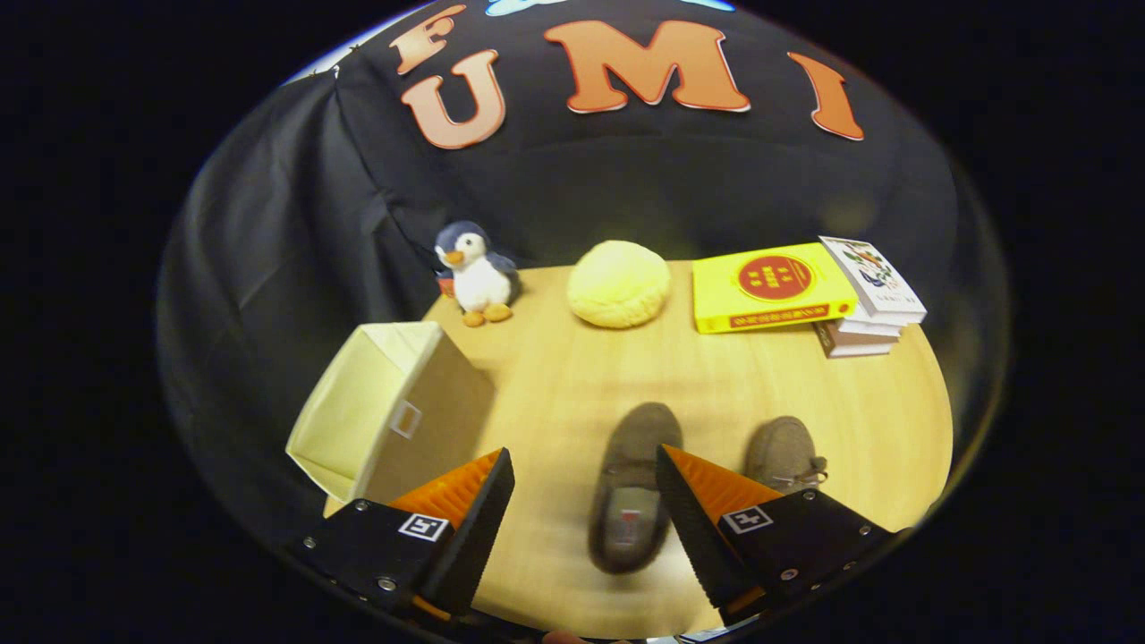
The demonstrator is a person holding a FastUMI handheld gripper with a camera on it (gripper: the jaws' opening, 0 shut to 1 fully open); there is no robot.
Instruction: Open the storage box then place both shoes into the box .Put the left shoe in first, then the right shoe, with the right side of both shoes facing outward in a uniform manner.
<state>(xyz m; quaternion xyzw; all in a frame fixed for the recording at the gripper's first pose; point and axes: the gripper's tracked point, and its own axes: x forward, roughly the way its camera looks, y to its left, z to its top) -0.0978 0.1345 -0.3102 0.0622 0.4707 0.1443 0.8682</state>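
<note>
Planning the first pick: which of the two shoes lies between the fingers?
The brown shoe nearer the storage box, between the open hand-held gripper fingers. The other shoe lies beyond the right finger.

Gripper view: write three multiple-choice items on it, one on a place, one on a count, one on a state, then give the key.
1. Where is the storage box?
A. beside the books
B. beyond the left finger, below the penguin
C. between the fingers

2. How many shoes lie on the table?
A. one
B. two
C. three

3. How is the gripper?
A. open
B. shut on a shoe
C. shut on the box

Key: 1 B, box stands at the table's left edge. 2 B, one shoe between the fingers, the other shoe beyond the right finger. 3 A, fingers wide apart, gripping nothing.
</note>
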